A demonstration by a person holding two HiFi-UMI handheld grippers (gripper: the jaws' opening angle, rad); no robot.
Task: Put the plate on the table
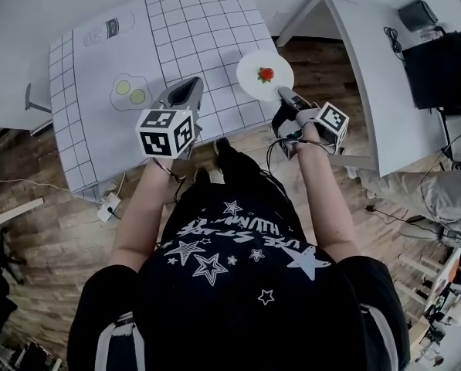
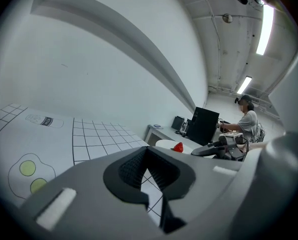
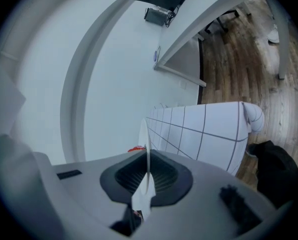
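Right now the right claw (image 1: 283, 93) is clamping the near rim of the white plate (image 1: 252, 69), its jaws pressing together on the thin edge. In the right gripper view the plate (image 3: 145, 132) is showing edge-on, running straight out from between the dark pads of the claw (image 3: 147, 156). A small red strawberry-like piece (image 1: 266, 73) is sitting near the middle of the plate. The plate is hanging at the right-hand near edge of the bench (image 1: 207, 29), partly over the grid-printed white cloth and partly out past the edge above the wooden floor (image 1: 45, 207). Whether its underside is touching the cloth I cannot tell.

The left claw (image 1: 187, 88) is hovering over the near side of the bench with nothing in it. In the left gripper view its jaws (image 2: 147, 152) are meeting at the tips, and the grid cloth is showing through the slit behind them. That view is also catching the plate (image 2: 164, 144) and the red piece (image 2: 178, 147) off to the right, level with the bench top.

A printed pair of fried eggs (image 1: 128, 91) is lying on the cloth to the left of the left claw, and a printed can (image 1: 113, 28) is sitting farther back. The person, in a black star-patterned top, is standing at the near edge, both arms reaching forward. A second white desk (image 1: 369, 60) is standing to the right, well apart from the plate.
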